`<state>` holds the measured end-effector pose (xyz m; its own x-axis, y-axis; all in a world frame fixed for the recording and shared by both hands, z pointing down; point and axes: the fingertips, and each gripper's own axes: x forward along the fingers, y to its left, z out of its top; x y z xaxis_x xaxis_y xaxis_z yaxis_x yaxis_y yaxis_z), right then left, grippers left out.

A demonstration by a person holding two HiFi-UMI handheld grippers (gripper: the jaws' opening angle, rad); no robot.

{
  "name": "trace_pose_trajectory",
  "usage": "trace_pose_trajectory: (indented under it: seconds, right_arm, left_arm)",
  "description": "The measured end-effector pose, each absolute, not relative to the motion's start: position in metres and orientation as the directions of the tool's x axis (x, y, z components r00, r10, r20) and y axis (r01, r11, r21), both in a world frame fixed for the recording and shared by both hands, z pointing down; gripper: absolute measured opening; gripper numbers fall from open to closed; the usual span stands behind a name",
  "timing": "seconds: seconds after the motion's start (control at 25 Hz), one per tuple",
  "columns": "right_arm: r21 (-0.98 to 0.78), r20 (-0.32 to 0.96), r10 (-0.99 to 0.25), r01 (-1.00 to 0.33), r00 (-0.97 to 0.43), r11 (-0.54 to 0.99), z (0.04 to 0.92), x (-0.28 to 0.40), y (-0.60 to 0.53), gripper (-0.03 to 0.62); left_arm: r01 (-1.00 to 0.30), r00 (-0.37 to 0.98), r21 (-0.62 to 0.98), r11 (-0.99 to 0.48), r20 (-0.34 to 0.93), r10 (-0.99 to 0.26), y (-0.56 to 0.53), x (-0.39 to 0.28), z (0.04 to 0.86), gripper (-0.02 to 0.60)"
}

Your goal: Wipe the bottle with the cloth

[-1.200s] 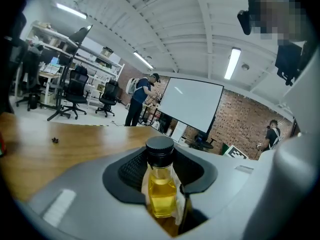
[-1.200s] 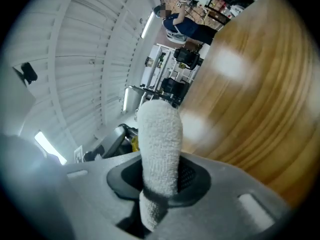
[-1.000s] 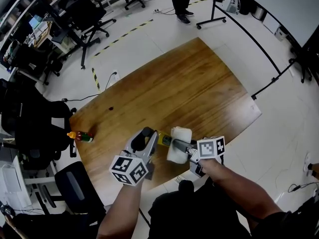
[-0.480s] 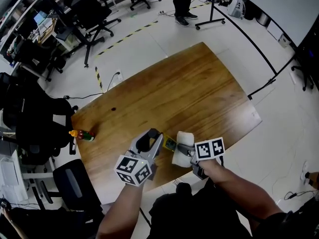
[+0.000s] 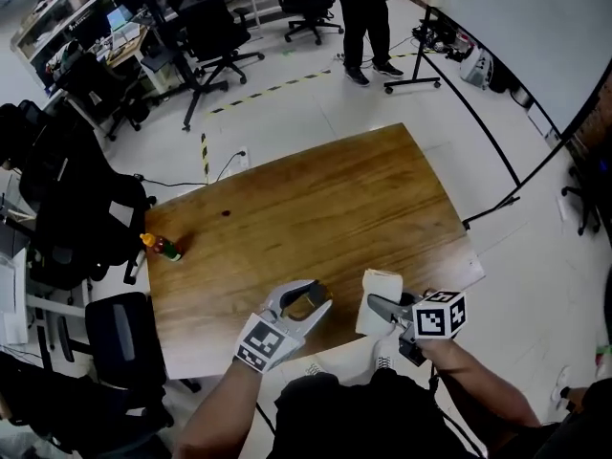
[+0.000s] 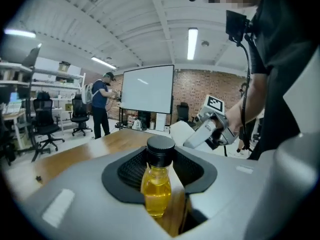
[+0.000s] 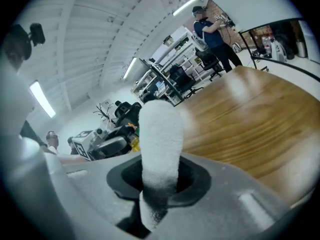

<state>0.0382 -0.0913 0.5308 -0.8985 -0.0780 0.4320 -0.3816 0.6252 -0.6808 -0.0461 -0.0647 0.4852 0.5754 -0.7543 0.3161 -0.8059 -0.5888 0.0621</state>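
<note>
Bottle point(image 6: 157, 184): clear, yellow liquid inside, black cap. It was held over the near edge of the wooden surface point(image 5: 316, 199), toward 6 o'clock in the head view. In the left gripper view it stood upright, body between the black pads and cap above them. Left tool point(image 5: 320, 295) was clamped on the bottle body, with its jaws part-way apart around it.

Cloth point(image 5: 381, 301): white, folded into a thick roll, at 3 o'clock of the bottle. A gap separated the two, no contact. Right tool point(image 5: 379, 305) was closed on the lower end of the cloth; the free end stood up past the jaws.

Small orange-capped bottle point(image 5: 163, 248) lay at the 9 o'clock edge of the surface, well apart from both tools.

Beyond the surface: a person point(image 5: 363, 17) stood at 12 o'clock, with office chairs point(image 5: 215, 27) near 11 o'clock.
</note>
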Motion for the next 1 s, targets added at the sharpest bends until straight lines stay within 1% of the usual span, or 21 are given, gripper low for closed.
trace_pose_trajectory:
  seconds: [0.08,0.16,0.32,0.36,0.4,0.48,0.6,0.72,0.8,0.84,0.88,0.92,1.0]
  right_arm:
    - [-0.691,0.418,-0.098,-0.386,-0.903,0.611,0.522,0.057,-0.096,0.074]
    - [-0.688,0.421,-0.111,-0.396,-0.900,0.608,0.516,0.073,-0.099,0.074]
    - [-0.686,0.415,-0.114,-0.393,-0.903,0.612,0.510,0.095,-0.097,0.074]
    - [-0.687,0.411,-0.111,-0.387,-0.905,0.615,0.507,0.099,-0.096,0.074]
    - [-0.687,0.407,-0.106,-0.380,-0.907,0.619,0.503,0.102,-0.096,0.074]
    - [-0.682,0.400,-0.091,-0.363,-0.912,0.635,0.496,0.107,-0.095,0.074]
    - [-0.664,0.390,-0.062,-0.327,-0.919,0.672,0.489,0.115,-0.094,0.074]
    - [-0.661,0.377,-0.009,-0.276,-0.926,0.697,0.486,0.123,-0.083,0.074]
    - [-0.656,0.374,0.040,-0.234,-0.927,0.718,0.487,0.124,-0.072,0.074]
    - [-0.652,0.374,0.067,-0.211,-0.925,0.729,0.490,0.124,-0.066,0.074]
    - [-0.646,0.376,0.092,-0.189,-0.922,0.740,0.494,0.124,-0.060,0.074]
    - [-0.638,0.380,0.115,-0.170,-0.918,0.751,0.498,0.125,-0.055,0.074]
    - [-0.615,0.393,0.142,-0.145,-0.908,0.775,0.502,0.125,-0.052,0.074]
  left_arm:
    - [-0.764,0.618,0.039,-0.644,0.331,-0.713,-0.063,-0.036,0.486,0.179]
    - [-0.734,0.649,0.050,-0.677,0.345,-0.678,-0.061,-0.033,0.486,0.179]
    - [-0.744,0.645,0.100,-0.660,0.366,-0.671,-0.061,-0.039,0.488,0.182]
    - [-0.753,0.640,0.123,-0.647,0.368,-0.675,-0.060,-0.039,0.488,0.204]
    - [-0.765,0.631,0.144,-0.628,0.367,-0.684,-0.059,-0.040,0.487,0.246]
    - [-0.803,0.592,0.172,-0.571,0.348,-0.727,-0.058,-0.046,0.483,0.276]
    - [-0.878,0.477,0.210,-0.431,0.302,-0.826,-0.054,-0.063,0.472,0.278]
    - [-0.923,0.324,0.293,-0.248,0.249,-0.913,-0.032,-0.075,0.463,0.270]
    - [-0.929,0.216,0.348,-0.123,0.243,-0.946,-0.007,-0.076,0.463,0.224]
    - [-0.927,0.158,0.372,-0.054,0.256,-0.954,0.008,-0.076,0.467,0.211]
    - [-0.919,0.095,0.394,0.026,0.284,-0.954,0.024,-0.075,0.473,0.171]
    - [-0.902,0.033,0.417,0.112,0.325,-0.945,0.040,-0.074,0.481,0.110]
    - [-0.858,-0.046,0.446,0.253,0.424,-0.904,0.069,-0.066,0.495,0.017]
